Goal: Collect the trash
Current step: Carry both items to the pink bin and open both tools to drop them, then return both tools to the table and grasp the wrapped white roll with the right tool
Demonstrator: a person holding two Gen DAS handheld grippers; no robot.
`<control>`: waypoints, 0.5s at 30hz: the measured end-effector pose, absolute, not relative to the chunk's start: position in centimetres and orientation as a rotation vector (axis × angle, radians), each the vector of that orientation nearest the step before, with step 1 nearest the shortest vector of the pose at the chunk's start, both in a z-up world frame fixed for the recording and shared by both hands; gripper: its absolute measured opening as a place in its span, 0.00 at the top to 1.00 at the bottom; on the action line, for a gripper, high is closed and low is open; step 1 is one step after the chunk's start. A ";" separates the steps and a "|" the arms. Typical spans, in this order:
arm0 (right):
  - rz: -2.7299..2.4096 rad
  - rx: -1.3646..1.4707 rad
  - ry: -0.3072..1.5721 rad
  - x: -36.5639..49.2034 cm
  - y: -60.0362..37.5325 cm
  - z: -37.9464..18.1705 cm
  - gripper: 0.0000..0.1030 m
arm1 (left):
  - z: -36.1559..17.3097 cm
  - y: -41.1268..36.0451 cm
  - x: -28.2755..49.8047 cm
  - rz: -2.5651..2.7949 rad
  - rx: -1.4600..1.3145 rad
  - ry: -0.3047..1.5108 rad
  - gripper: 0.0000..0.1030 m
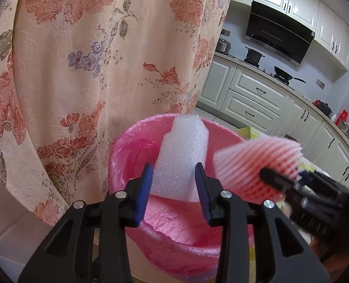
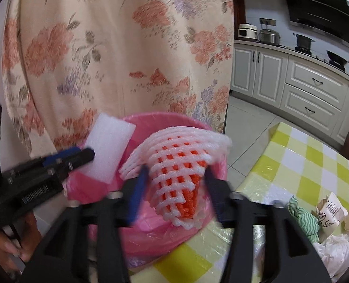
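Both grippers hang over the pink-lined bin [image 1: 127, 155]. Left gripper [image 1: 174, 184] stands part open, the white foam block [image 1: 181, 155] loose between its jaws. Right gripper [image 2: 176, 184] gapes wider around the foam fruit net [image 2: 179, 165], pads not pressing.

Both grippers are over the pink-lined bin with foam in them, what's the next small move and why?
Probably pull both grippers back. The left gripper stands open around the white foam block, and the right gripper stands open around the white-and-orange foam fruit net. Both pieces hang over the pink-lined bin, so they should drop in.
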State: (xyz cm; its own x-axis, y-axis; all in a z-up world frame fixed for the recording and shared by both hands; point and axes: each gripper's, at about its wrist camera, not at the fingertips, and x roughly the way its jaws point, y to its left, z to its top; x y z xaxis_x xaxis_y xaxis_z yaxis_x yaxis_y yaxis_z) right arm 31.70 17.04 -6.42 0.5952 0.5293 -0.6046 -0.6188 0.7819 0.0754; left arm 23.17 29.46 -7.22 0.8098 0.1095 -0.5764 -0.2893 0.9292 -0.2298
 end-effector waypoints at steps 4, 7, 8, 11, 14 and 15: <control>0.661 -0.145 0.635 31.3 16.1 -6.7 0.23 | -7.0 29.7 22.8 0.222 -0.310 0.580 0.53; 0.657 -0.141 0.627 31.0 15.4 -6.5 0.23 | -7.0 29.8 22.5 0.235 -0.310 0.580 0.51; 0.657 -0.143 0.624 30.8 15.0 -6.4 0.23 | -7.0 29.8 22.4 0.239 -0.313 0.577 0.49; 0.662 -0.151 0.603 30.0 13.9 -6.0 0.23 | -6.6 29.2 21.4 0.280 -0.285 0.562 0.35; 0.653 -0.162 0.574 28.5 12.3 -5.7 0.21 | -6.1 27.9 19.7 0.347 -0.213 0.525 0.19; 0.648 -0.164 0.566 28.0 11.7 -5.6 0.20 | -6.0 27.2 19.0 0.368 -0.192 0.513 0.11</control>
